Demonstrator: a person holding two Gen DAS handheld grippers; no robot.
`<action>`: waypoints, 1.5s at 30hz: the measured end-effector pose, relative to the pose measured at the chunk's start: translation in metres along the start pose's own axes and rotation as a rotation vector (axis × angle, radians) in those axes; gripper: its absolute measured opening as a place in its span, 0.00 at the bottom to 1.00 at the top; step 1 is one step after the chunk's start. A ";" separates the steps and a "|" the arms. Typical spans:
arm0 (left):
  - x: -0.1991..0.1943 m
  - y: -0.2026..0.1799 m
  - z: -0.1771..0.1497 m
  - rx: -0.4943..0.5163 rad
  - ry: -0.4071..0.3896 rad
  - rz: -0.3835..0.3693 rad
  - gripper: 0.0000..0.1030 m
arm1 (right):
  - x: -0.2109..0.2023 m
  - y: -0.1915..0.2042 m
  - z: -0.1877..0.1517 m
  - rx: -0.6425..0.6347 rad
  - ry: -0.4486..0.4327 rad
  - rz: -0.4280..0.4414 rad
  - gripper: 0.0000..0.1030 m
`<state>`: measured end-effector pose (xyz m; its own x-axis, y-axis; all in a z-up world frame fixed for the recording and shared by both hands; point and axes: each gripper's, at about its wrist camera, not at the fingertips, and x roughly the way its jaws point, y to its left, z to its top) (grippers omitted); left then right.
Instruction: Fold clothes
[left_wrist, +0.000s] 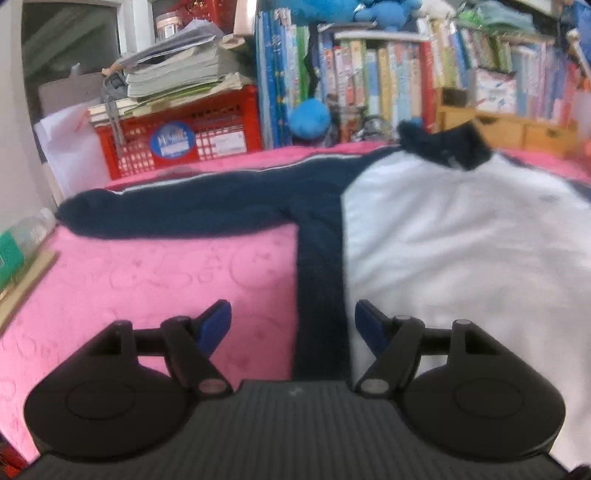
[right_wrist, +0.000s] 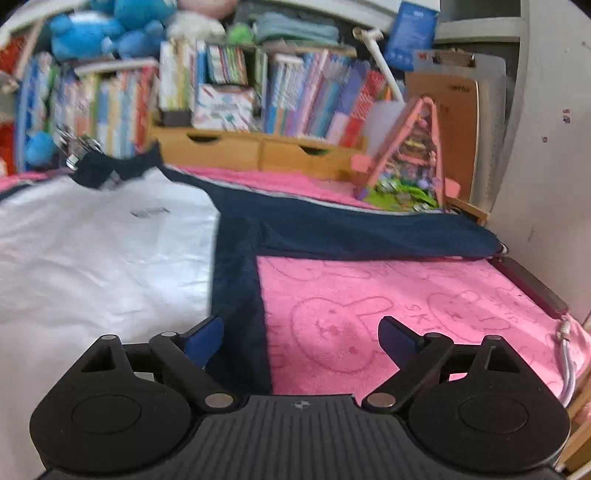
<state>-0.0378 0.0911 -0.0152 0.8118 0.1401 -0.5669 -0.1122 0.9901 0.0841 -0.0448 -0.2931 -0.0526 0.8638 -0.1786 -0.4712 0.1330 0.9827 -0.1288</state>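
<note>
One white-bodied jacket (left_wrist: 461, 240) with navy side panels, sleeves and collar, laid flat and spread out on a pink plush blanket embossed with rabbit faces (right_wrist: 406, 314), collar toward the row of upright books (left_wrist: 388, 74), one navy sleeve (left_wrist: 177, 210) stretched toward the red plastic crate (left_wrist: 177, 136). Left gripper (left_wrist: 293, 321): blue-padded jaws apart, empty, above the jacket's navy side panel. Right gripper (right_wrist: 301, 338): jaws wide apart, empty, above the jacket's opposite navy edge.
</note>
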 end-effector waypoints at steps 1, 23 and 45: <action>-0.009 -0.002 -0.002 -0.014 -0.006 -0.019 0.71 | -0.008 0.001 -0.002 0.008 -0.012 0.039 0.89; -0.104 -0.065 -0.059 0.111 0.175 -0.218 0.76 | -0.132 0.073 -0.033 -0.184 0.144 0.367 0.92; -0.108 -0.070 -0.080 0.104 0.221 -0.187 0.76 | -0.149 0.068 -0.053 -0.149 0.186 0.323 0.92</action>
<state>-0.1637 0.0072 -0.0251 0.6674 -0.0358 -0.7438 0.0962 0.9946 0.0385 -0.1906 -0.2024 -0.0375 0.7449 0.1189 -0.6565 -0.2144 0.9745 -0.0667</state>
